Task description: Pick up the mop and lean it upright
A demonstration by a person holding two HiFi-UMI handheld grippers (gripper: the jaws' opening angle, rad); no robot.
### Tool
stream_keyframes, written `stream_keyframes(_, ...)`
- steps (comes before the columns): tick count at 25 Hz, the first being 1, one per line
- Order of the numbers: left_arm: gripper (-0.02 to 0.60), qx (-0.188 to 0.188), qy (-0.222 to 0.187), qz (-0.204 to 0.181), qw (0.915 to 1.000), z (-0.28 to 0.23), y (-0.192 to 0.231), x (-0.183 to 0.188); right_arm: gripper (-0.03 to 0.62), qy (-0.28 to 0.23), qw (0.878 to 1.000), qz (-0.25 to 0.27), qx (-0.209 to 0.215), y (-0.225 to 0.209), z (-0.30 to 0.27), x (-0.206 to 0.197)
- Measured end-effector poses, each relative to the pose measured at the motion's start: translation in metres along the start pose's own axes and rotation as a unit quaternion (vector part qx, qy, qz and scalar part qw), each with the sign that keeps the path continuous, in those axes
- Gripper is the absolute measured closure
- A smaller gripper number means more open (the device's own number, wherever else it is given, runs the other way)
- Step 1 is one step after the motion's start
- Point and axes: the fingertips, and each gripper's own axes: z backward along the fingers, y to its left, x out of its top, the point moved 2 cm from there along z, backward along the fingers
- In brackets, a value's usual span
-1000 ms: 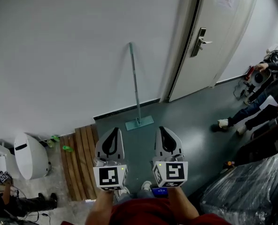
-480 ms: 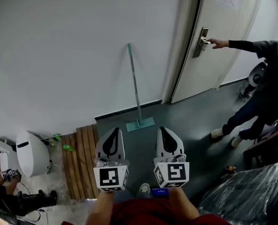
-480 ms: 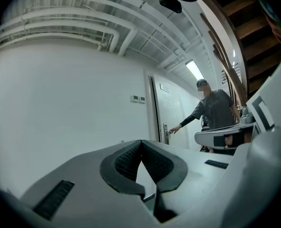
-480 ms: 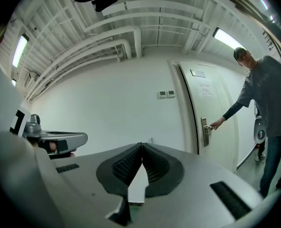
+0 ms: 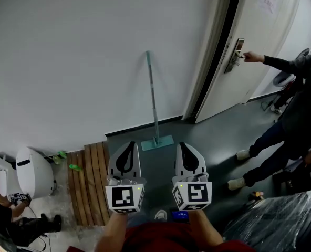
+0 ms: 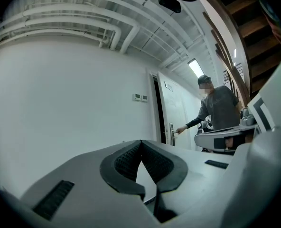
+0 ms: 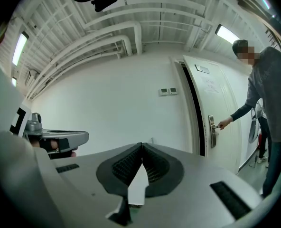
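Observation:
The mop leans upright against the white wall, its teal flat head on the grey floor by the skirting. My left gripper and right gripper are held side by side, level, well short of the mop, one on each side of its head. Both are shut with nothing between the jaws: in the left gripper view the tips meet, and in the right gripper view the tips meet too. The top of the mop handle just peeks over my right gripper's jaws.
A person at the right holds the handle of the white door, which stands slightly ajar. Wooden slats and a white bin lie at the left. Plastic-wrapped goods sit at the lower right.
The person at the right has stood up, reached the door handle and started pulling the door open. My view and both grippers have shifted sideways a little; the mop has stayed put.

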Motion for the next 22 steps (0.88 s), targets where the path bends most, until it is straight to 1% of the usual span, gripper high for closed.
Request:
stream_keyframes(2, 0.569, -0.002, 0.003, 0.001, 1.0000, -0.011, 0.003, -0.003, 0.577, 0.002, 1.000, 0.001, -0.004, -0.004, -0.010, 0.000)
stream_keyframes(3, 0.569, -0.003, 0.004, 0.003, 1.0000, -0.018, 0.011, -0.005, 0.577, 0.004, 1.000, 0.002, -0.007, -0.002, -0.019, -0.001)
stream_keyframes(7, 0.569, -0.007, 0.004, 0.019, 0.9998, -0.061, 0.067, -0.009, 0.577, 0.013, 1.000, 0.005, -0.013, 0.023, -0.086, -0.002)
stream_keyframes(9, 0.569, -0.008, 0.007, 0.023, 0.9997, -0.082, 0.087, -0.011, 0.577, 0.016, 1.000, 0.007, -0.013, 0.030, -0.115, -0.002)
stream_keyframes(15, 0.569, -0.018, -0.010, 0.032, 0.9993, -0.099, 0.116, -0.006, 0.577, 0.017, 1.000, 0.014, -0.014, 0.053, -0.145, 0.000)
stream_keyframes(22, 0.569, -0.040, -0.008, 0.044, 0.9982, -0.151, 0.159, -0.014, 0.577, 0.015, 0.999, 0.022, -0.031, 0.066, -0.207, 0.001)
